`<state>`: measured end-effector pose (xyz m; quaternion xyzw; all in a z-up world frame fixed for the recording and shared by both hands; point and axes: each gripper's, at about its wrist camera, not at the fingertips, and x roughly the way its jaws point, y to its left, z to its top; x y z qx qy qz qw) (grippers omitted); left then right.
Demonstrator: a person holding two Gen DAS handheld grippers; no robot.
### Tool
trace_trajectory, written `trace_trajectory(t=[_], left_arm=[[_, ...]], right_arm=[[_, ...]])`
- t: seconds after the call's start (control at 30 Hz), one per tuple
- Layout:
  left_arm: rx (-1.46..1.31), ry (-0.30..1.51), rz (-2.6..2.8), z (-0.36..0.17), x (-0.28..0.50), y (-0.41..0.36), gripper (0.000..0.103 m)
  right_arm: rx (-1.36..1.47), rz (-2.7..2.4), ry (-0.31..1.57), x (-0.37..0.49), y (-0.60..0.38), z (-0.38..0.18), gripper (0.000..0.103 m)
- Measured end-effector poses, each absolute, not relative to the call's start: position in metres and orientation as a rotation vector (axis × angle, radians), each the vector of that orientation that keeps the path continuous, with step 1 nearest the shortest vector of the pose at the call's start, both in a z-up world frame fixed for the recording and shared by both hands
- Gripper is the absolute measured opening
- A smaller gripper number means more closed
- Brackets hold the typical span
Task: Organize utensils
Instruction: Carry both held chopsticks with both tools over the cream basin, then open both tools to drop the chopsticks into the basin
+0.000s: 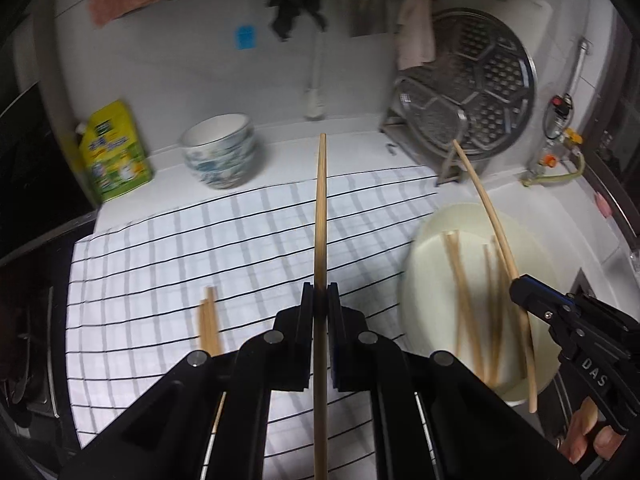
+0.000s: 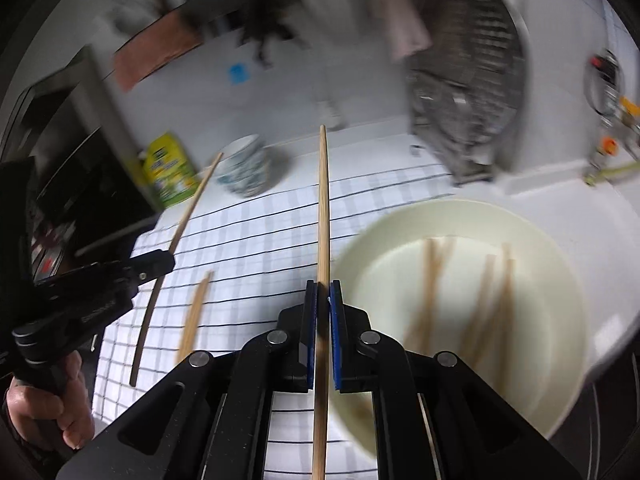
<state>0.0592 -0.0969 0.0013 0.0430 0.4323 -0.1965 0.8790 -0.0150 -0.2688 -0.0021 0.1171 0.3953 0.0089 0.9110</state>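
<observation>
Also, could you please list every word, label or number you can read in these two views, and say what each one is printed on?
"DAS": white letters on the black body of the right gripper, seen from the left wrist view.
Green and yellow detergent pouch: printed label, too blurred to read.
Left gripper body, right wrist view: pale lettering, too blurred to read.
Blue sticker on the wall: no legible text.

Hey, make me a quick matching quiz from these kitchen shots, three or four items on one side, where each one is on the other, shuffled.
Things:
1. left claw
2. patterned bowls
3. green pouch
4. pale basin

Places or states:
A. loose chopsticks inside
B. counter behind the checked cloth
C. far left of counter
D. shut on one chopstick

Pairs: 1-D, 2-B, 3-C, 4-A
</observation>
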Motion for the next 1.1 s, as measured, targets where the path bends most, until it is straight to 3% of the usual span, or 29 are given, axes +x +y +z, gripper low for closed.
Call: trace_trajectory(t=[0.5, 1.1], left_arm=[[0.18, 0.897, -0.574, -0.008, 0.052, -0.226, 0.007], [0.257, 0.953, -0.555, -0.036, 0.054, -0.257, 0.007]], right_arm=[[0.328, -0.12, 0.855, -0.039, -0.377, -0.029, 0.006], [0.369, -0.068, 0.89, -0.025, -0.397, -0.055, 0.006]])
